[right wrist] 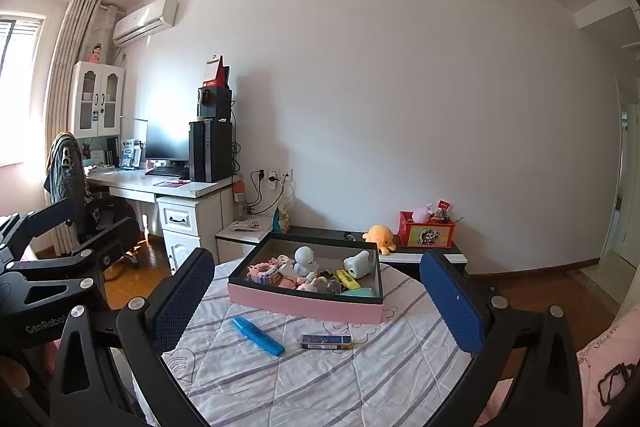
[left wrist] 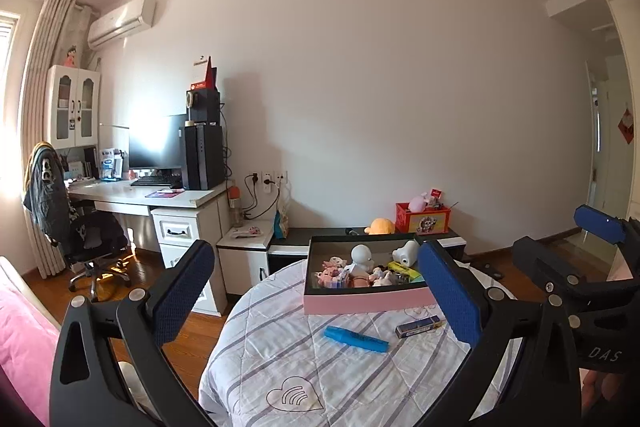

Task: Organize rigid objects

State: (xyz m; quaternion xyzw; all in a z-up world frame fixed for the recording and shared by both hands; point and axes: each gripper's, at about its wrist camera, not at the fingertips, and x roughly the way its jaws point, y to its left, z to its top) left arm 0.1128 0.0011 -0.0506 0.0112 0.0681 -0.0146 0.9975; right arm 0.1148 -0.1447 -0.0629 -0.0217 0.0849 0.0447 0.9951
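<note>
Bedroom with white walls, wood floor, and a round worktop (left wrist: 280,367) under a quilted white cover with grey stripes. At its far side, one shallow box (left wrist: 368,301) with pink outer walls and a dark rim and lining, holding a jumble of small rigid toys: two white figures (left wrist: 362,258) standing out, pink pieces at the left, a yellow item at the right, the rest too crowded to count. Loose on the cover just in front of the box, two things lying flat and apart: one bright blue highlighter (left wrist: 355,339), long and capped, set at a slant, and one small dark blue rectangular pack (left wrist: 418,327) with a pale end, to its right. Left tongs (left wrist: 316,299) wide apart, nothing between the blue pads, held above the near edge of the worktop. Right tongs (right wrist: 316,303) likewise wide apart and empty, framing box, highlighter and pack. Neither pair touching anything.
</note>
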